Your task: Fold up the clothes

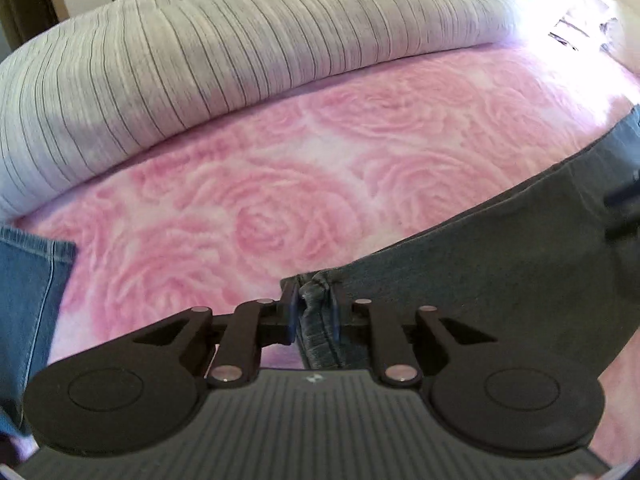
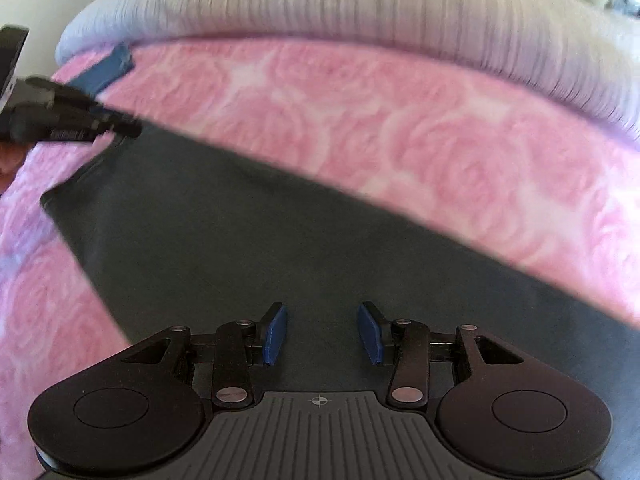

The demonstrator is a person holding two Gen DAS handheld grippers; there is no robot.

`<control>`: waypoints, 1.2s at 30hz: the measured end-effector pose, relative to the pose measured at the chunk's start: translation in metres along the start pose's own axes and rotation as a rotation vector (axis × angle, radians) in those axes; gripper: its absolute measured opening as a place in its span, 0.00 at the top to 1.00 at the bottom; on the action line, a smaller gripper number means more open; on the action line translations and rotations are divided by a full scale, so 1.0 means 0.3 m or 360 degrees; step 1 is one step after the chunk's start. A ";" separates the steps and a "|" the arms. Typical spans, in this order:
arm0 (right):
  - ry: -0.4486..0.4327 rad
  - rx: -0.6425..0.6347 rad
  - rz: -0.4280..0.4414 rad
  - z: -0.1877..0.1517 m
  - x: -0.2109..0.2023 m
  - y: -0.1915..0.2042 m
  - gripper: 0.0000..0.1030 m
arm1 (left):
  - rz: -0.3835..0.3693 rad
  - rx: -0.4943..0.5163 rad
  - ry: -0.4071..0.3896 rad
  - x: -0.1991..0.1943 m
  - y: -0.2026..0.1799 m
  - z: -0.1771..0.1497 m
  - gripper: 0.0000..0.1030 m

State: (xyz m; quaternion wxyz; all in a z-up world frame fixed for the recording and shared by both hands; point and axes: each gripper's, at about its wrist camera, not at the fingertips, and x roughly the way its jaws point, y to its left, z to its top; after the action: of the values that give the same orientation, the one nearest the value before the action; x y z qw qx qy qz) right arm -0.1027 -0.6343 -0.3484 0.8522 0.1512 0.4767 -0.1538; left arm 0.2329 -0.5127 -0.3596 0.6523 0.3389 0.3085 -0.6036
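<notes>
Bed (image 1: 320,184) under a pink rose-patterned blanket, with a striped grey bolster (image 1: 200,60) along its far side, carries the work. Dark grey garment (image 2: 256,248) lies spread across the near part of the blanket, its far edge running diagonally and one corner lifted; blue denim (image 1: 28,300) lies apart at the left, and whether it is folded cannot be told. Left gripper (image 1: 316,316) has its fingers clenched on a bunched hem corner of the garment, seen from the right wrist as a dark tool at that raised corner. Right gripper (image 2: 322,334) hovers above the middle of the cloth, fingers released and holding nothing. Judged from this, a fold is in hand: it goes best if the pinched corner is carried low and taut, the free fingers take or pin a matching edge, and edges are aligned before release, since a one-sided pull may drag the whole cloth askew.
</notes>
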 end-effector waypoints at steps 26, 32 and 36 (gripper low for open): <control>-0.0082 0.0508 -0.0139 -0.042 0.014 -0.355 0.54 | 0.0054 0.0147 0.0116 -0.097 -0.119 -0.046 0.74; -0.0102 0.0592 -0.0340 -0.177 -0.092 -0.494 0.54 | 0.0053 0.0440 0.0141 -0.062 -0.199 -0.106 0.70; -0.0166 0.0703 -0.0493 -0.245 -0.215 -0.532 0.54 | 0.0069 0.0496 0.0171 -0.087 -0.206 -0.124 0.71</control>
State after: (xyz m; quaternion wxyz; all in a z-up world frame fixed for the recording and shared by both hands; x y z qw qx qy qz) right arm -0.2561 -0.7418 -0.3474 0.7883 0.2505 0.4045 -0.3902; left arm 0.1693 -0.4698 -0.3642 0.5873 0.4745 0.2381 -0.6109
